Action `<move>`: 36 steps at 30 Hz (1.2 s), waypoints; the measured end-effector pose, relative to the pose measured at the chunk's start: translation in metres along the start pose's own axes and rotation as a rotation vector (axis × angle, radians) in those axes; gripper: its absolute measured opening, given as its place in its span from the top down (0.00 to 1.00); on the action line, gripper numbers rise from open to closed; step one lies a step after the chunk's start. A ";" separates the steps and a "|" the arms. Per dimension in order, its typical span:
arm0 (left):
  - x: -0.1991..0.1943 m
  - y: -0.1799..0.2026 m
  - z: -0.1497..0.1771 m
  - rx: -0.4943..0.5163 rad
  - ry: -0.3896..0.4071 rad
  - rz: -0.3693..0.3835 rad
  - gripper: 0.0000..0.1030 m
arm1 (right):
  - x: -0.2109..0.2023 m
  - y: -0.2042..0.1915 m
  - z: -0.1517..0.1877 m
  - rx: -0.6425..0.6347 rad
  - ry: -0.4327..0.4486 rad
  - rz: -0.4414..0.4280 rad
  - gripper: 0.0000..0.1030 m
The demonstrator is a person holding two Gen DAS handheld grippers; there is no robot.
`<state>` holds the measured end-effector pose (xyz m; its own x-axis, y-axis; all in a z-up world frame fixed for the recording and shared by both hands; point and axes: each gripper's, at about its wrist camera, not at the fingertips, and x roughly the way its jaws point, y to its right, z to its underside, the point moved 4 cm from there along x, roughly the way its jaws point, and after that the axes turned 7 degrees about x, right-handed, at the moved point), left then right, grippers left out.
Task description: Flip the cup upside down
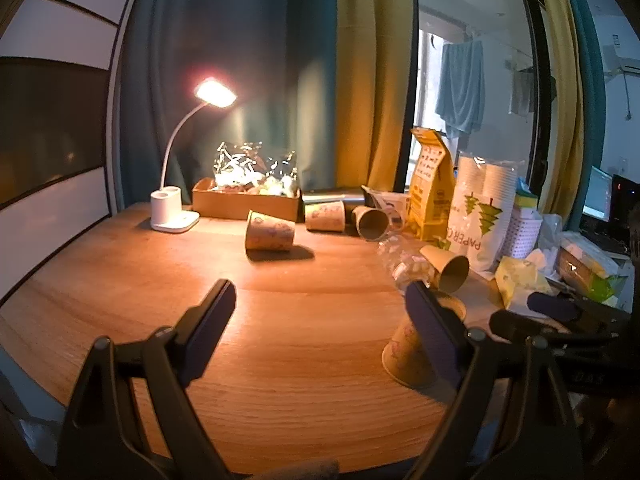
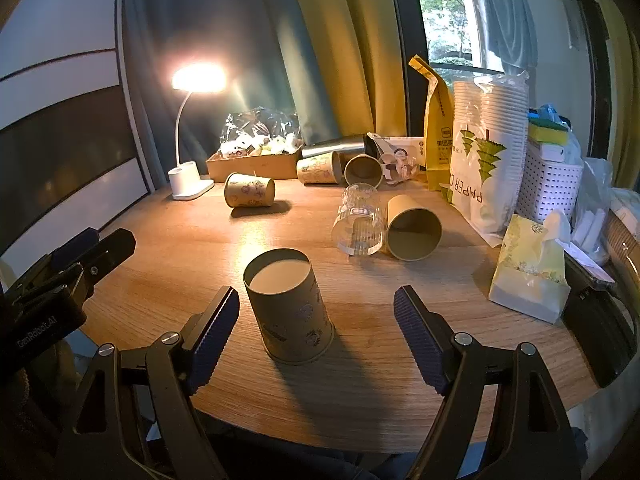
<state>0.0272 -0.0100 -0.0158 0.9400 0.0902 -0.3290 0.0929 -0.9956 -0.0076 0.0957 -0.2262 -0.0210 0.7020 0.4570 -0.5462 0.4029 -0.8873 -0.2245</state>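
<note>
Left gripper (image 1: pixel 320 308) seen with jaws spread wide over bare part of round wooden table (image 1: pixel 280 340), nothing held between. Upside-down tan printed paper cup (image 1: pixel 404 350) seen standing just behind right finger, partly hidden by it. Dark right gripper (image 1: pixel 556 312) seen at right edge, state not discernible. Second printed paper cup (image 1: pixel 270 232) lying on side farther back. Lit white desk lamp (image 1: pixel 176 208) standing at far left of table.

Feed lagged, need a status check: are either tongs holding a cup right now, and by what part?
Nothing is held. The right tongs stand open around the upside-down paper cup without touching it. The left tongs are open over bare table.
</note>
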 end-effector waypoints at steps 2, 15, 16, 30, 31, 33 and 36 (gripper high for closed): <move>0.000 0.000 0.000 0.001 -0.001 0.001 0.15 | 0.000 0.000 0.000 0.000 0.000 0.001 0.20; 0.003 0.003 0.001 0.008 -0.005 0.012 0.15 | 0.002 -0.001 0.000 -0.003 -0.008 -0.003 0.20; 0.003 0.003 0.001 0.009 -0.006 0.014 0.15 | 0.002 -0.001 0.000 -0.003 -0.007 -0.003 0.20; 0.003 0.004 -0.002 0.010 -0.003 0.020 0.15 | 0.003 -0.002 -0.001 -0.008 -0.009 -0.005 0.20; 0.003 0.004 -0.002 0.009 -0.003 0.021 0.15 | 0.003 -0.002 -0.001 -0.009 -0.010 -0.005 0.20; 0.003 0.004 -0.002 0.011 -0.004 0.021 0.15 | 0.003 -0.002 -0.001 -0.008 -0.008 -0.005 0.20; 0.003 0.004 -0.003 0.012 -0.004 0.022 0.15 | 0.003 -0.002 -0.001 -0.008 -0.011 -0.005 0.20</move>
<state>0.0312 -0.0141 -0.0144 0.9405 0.0686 -0.3327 0.0685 -0.9976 -0.0120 0.0973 -0.2227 -0.0217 0.6935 0.4608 -0.5538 0.4109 -0.8844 -0.2212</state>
